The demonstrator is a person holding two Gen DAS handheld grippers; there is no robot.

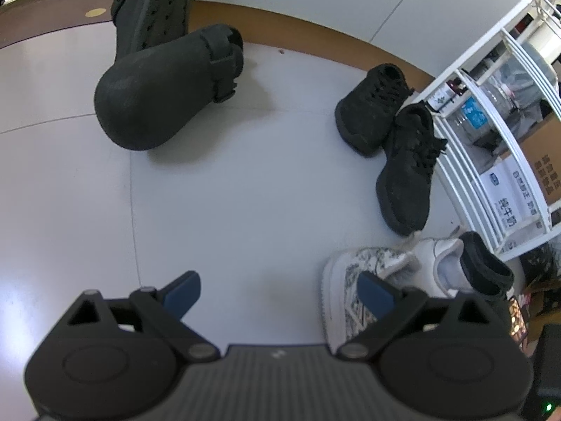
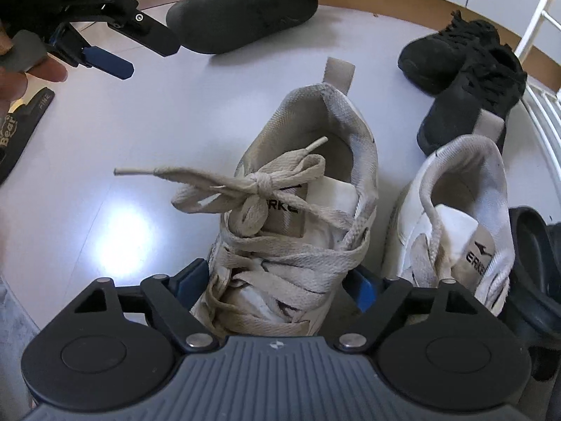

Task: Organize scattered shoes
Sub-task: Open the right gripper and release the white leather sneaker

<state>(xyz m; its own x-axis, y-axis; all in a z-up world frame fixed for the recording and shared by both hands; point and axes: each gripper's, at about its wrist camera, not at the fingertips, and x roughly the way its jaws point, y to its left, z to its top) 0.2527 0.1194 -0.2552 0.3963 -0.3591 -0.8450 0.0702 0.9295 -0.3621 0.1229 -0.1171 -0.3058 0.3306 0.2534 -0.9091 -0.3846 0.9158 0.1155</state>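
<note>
The right gripper (image 2: 280, 282) is clamped across the laced forefoot of a white sneaker (image 2: 298, 217), its blue pads pressing both sides. Just beside it on the right stands the matching white sneaker (image 2: 455, 217), heel up, touching a black slipper (image 2: 533, 263). The left gripper (image 1: 280, 291) hangs released over bare floor (image 1: 228, 182), jaws wide apart, holding nothing. Farther out, two black lace-up shoes (image 1: 392, 140) lie against a white rack (image 1: 491, 161), and two dark clogs (image 1: 157, 80) rest near the floor's brown far edge.

White rack (image 1: 491, 161); cardboard box (image 1: 547, 165); grey floor (image 1: 245, 193).
</note>
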